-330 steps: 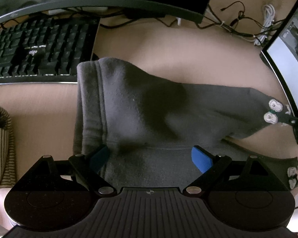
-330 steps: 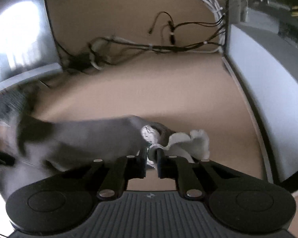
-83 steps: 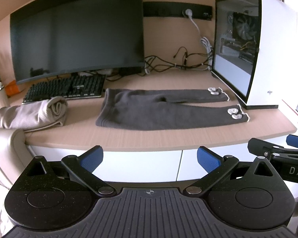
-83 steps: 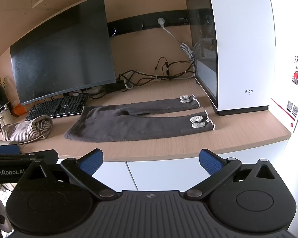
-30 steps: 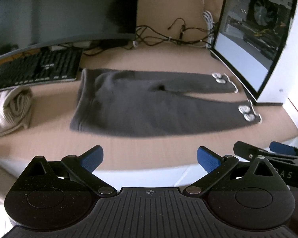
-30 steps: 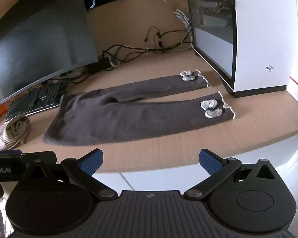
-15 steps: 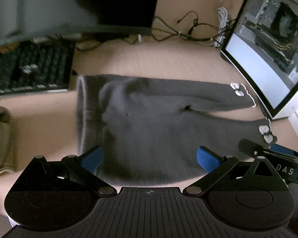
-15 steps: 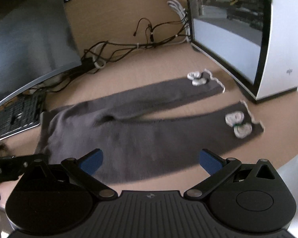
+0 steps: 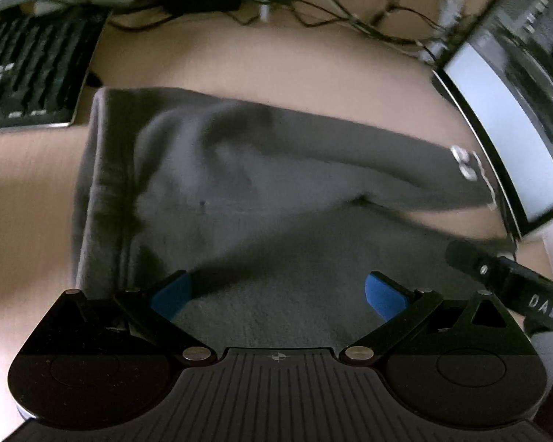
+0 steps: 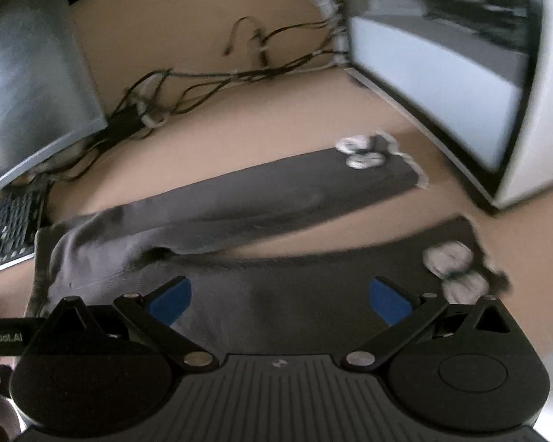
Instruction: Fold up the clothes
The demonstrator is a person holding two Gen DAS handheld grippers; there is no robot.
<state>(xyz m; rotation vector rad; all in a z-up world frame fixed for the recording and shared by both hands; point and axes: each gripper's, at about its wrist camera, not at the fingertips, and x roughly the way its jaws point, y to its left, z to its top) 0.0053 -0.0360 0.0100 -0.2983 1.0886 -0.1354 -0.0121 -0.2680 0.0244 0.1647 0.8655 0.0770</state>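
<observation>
1. Trousers (image 9: pixel 261 191) lie flat on the desk (image 9: pixel 258 70), unfolded. Dark grey, waistband toward the left edge, both legs running out toward the right edge.
2. Legs are spread in a V with bare desk between them. The far leg ends near the PC case (image 10: pixel 461 84), with a white bow trim at its cuff (image 10: pixel 361 154). The near leg runs along the front edge, with its own bow trim (image 10: pixel 453 272).
3. Left gripper (image 9: pixel 276 291): jaws wide apart, nothing between them. It hangs low over the seat area near the waistband; contact with the fabric is not clear through the blur.
4. Right gripper (image 10: pixel 280 294): also wide apart and empty, over the near leg, with the near cuff bows just right of its right finger.
5. Done so far, judged from the layout: the garment is spread out and roughly smoothed. No fold is visible anywhere.
6. Left to do: everything on the folding itself. Likely first step is bringing one leg onto the other, then folding lengthwise toward the waistband.
7. Neither gripper has a pinch yet, so this reads as the approach to a first grasp.
8. Clutter: keyboard (image 9: pixel 22 73) at the back-left corner, just beside the waistband; cables (image 10: pixel 202 81) along the back edge. Both views are motion-blurred, so fine creases can't be judged.
</observation>
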